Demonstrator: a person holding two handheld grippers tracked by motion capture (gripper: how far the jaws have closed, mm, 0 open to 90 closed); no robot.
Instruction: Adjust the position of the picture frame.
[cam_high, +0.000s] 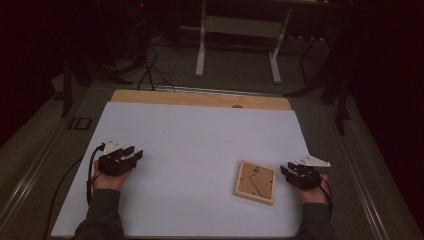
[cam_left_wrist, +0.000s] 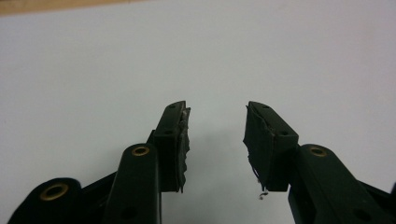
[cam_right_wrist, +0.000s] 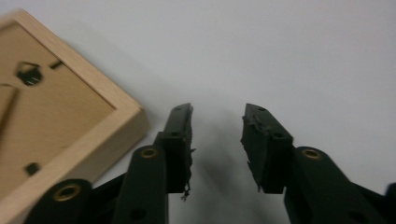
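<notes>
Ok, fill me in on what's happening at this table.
A person sits at a table covered with a white sheet, a two-jaw gripper in each hand. The right gripper rests beside a square wooden frame that lies flat, back side up, near the right edge. Its jaws are open and hold nothing; the frame sits just off to their side, untouched. The left gripper rests far off on the left of the sheet, also open, with bare sheet in front of it. Nothing has been picked up yet.
</notes>
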